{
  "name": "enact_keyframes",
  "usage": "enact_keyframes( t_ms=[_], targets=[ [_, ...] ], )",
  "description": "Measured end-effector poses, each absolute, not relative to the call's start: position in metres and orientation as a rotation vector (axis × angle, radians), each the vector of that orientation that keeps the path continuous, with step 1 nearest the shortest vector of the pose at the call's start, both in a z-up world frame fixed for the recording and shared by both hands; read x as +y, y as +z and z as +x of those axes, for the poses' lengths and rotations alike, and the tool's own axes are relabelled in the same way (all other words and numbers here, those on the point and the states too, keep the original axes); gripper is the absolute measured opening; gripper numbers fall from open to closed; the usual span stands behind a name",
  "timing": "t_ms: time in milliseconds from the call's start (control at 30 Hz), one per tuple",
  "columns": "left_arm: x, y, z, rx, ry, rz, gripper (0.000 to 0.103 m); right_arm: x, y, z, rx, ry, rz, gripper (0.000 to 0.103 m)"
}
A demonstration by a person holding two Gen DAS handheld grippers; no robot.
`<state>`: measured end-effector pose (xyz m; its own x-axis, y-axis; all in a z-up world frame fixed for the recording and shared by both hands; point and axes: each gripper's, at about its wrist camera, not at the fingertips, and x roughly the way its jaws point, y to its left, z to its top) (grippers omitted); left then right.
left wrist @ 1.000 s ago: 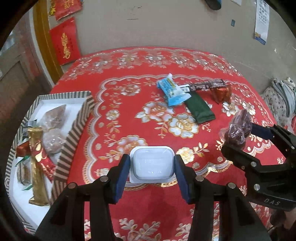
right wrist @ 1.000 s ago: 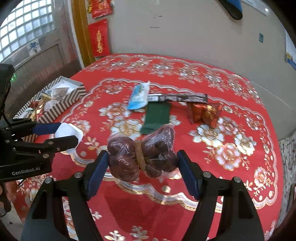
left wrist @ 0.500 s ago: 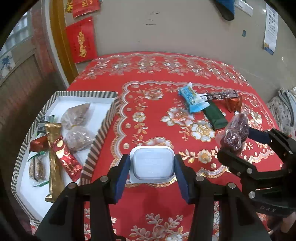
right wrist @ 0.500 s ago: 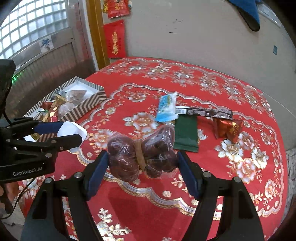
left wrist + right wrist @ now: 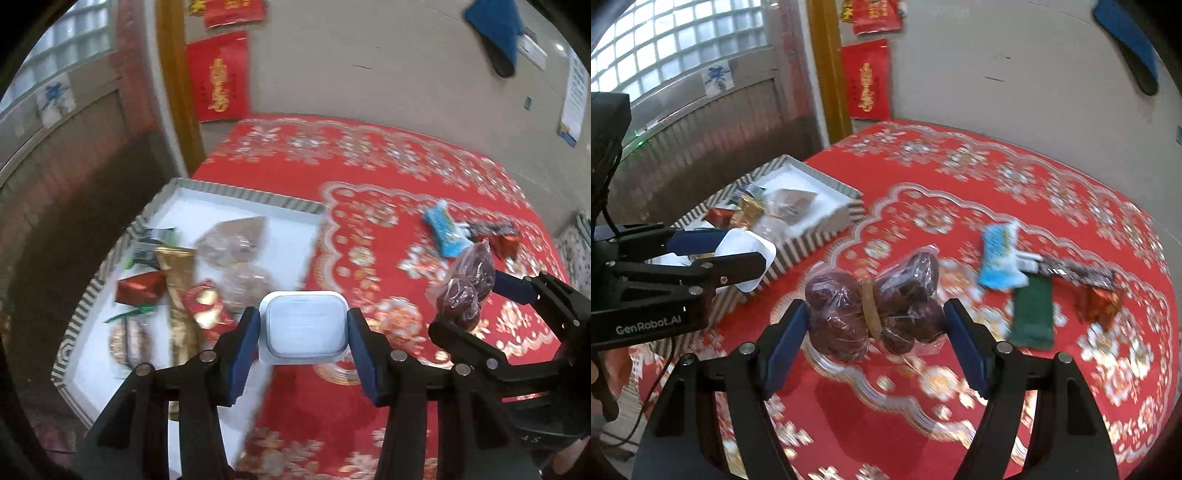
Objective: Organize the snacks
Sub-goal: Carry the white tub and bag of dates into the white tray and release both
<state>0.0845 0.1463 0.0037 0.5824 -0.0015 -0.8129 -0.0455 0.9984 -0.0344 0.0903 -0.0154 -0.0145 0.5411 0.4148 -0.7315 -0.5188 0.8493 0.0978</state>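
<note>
My left gripper (image 5: 303,334) is shut on a white sealed cup (image 5: 303,330), held in the air over the right edge of the striped box (image 5: 258,199). In the right wrist view that cup (image 5: 748,258) shows at the left, above the box's corner. A clear bag of dark red dates (image 5: 873,306), tied at its middle, is squeezed between the blue pads of my right gripper (image 5: 875,326) above the red tablecloth. The same bag (image 5: 467,288) appears at the right in the left wrist view.
The striped box (image 5: 820,236) holds several wrapped snacks, among them a gold stick (image 5: 179,291) and clear bags (image 5: 236,243). On the cloth lie a blue packet (image 5: 999,258), a green packet (image 5: 1032,314), a dark bar (image 5: 1075,273) and a red-orange wrapper (image 5: 1099,304).
Both grippers have carried their loads to the left toward the striped box. The box has come closer and now lies just under the white cup. Neither grip has altered.
</note>
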Motion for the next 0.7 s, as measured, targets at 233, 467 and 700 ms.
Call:
enact_keyframes(
  t_ms=[233,467,700],
  targets=[
    [0.199,0.001,0.088,0.952,0.102,-0.083,0.049,0.036,-0.010,0.106,0.823,0.621,-0.158,0.075],
    [0.235,-0.007,0.088,0.959,0.143,-0.124,0.049,0.087,-0.019,0.120,0.846,0.674,-0.196,0.075],
    [0.271,-0.012,0.087,0.956,0.206,-0.149,0.049,0.119,-0.030,0.129,0.873,0.699,-0.219,0.075]
  ],
)
